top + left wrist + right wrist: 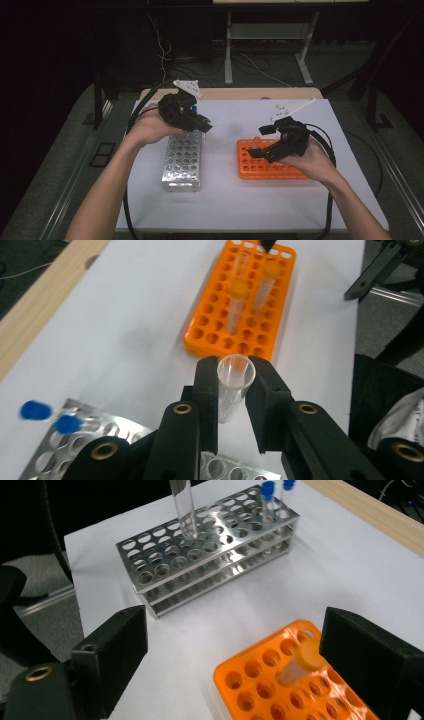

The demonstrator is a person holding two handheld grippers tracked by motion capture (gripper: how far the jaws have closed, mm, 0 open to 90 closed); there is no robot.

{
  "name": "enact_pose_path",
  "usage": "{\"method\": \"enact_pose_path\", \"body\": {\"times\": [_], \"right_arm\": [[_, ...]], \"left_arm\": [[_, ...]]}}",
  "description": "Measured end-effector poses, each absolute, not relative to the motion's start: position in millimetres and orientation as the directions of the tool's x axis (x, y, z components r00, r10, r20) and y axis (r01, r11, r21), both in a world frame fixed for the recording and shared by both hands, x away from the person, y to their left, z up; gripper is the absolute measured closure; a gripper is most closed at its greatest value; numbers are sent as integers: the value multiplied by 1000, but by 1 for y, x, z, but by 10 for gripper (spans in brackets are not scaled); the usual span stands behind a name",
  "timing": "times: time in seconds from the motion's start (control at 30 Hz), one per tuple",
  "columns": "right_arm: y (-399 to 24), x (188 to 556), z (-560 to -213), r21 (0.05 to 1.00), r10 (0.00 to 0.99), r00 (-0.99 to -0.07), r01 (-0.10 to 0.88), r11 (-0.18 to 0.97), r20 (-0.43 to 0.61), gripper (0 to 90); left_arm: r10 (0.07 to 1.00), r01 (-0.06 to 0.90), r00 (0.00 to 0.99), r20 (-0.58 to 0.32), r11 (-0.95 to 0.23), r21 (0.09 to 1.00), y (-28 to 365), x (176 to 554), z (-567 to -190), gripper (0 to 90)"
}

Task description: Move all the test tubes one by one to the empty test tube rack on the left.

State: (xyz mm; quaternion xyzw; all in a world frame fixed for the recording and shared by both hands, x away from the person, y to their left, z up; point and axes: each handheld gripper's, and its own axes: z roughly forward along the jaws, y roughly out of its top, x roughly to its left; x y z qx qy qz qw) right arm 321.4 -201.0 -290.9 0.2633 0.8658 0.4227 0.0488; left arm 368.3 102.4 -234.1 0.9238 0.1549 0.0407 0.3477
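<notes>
The left gripper clamps a clear tube above the metal rack; the right gripper is open over an orange-capped tube. No writing is legible.

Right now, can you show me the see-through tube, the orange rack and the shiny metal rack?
clear tube (235,382), left gripper view, on its glass wall between the black jaws.
orange rack (207,342), left gripper view, on its near corner.
metal rack (165,597), right gripper view, on its side wall.

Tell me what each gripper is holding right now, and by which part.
The left gripper clamps a clear uncapped tube just below its open rim. The right gripper is open, holding nothing.
</notes>
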Motion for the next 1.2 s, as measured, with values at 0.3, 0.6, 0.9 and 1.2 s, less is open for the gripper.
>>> {"method": "enact_pose_path", "body": {"times": [0.3, 0.6, 0.9, 1.2], "right_arm": [[-226, 317, -295, 765, 537, -829, 446, 465, 156, 2], [-242, 313, -304, 750, 558, -814, 468, 466, 161, 2], [-248, 312, -308, 746, 559, -813, 472, 469, 163, 3], [-251, 312, -313, 743, 562, -810, 478, 468, 167, 3]], "left_arm": [[404, 315, 914, -21, -678, 664, 118, 386, -238, 746], [457, 359, 889, -35, -647, 673, 127, 404, -257, 746], [513, 399, 858, -33, -623, 673, 134, 419, -274, 746], [552, 425, 833, -39, -594, 684, 137, 429, -291, 746]]}}
